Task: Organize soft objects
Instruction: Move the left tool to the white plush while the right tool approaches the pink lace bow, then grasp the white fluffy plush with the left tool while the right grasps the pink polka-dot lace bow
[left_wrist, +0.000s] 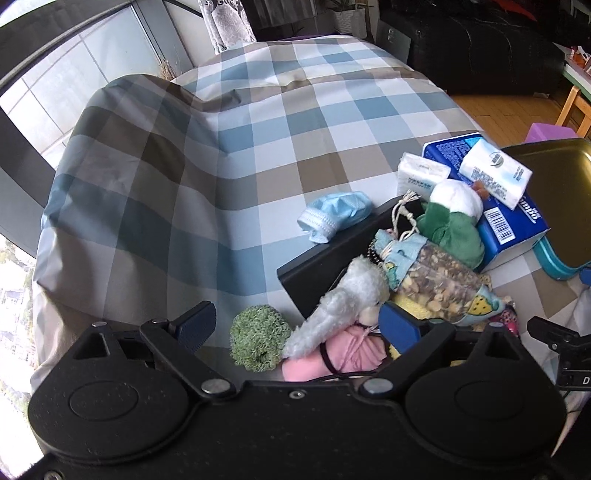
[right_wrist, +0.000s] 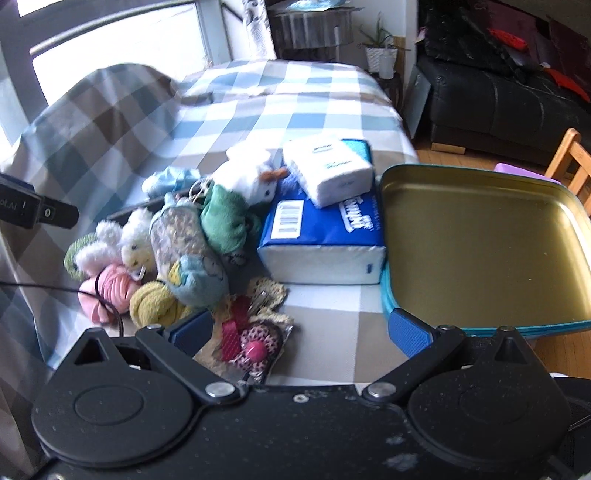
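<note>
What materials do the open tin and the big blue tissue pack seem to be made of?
The open tin looks like thin metal: a smooth golden inside with a soft sheen, a rolled rim, teal outside. The big blue tissue pack seems wrapped in glossy plastic film, printed with a barcode, slightly creased; the white contents are probably paper.

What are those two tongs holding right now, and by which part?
Nothing. The left tongs hang open over the white plush toy; the right tongs are open too.

left gripper (left_wrist: 297, 326): showing matte black housing, silver pivot screws, blue ribbed finger pads (left_wrist: 195, 325) | right gripper (right_wrist: 301, 332): showing the same black body, blue pads (right_wrist: 408, 338), dust speckling
</note>
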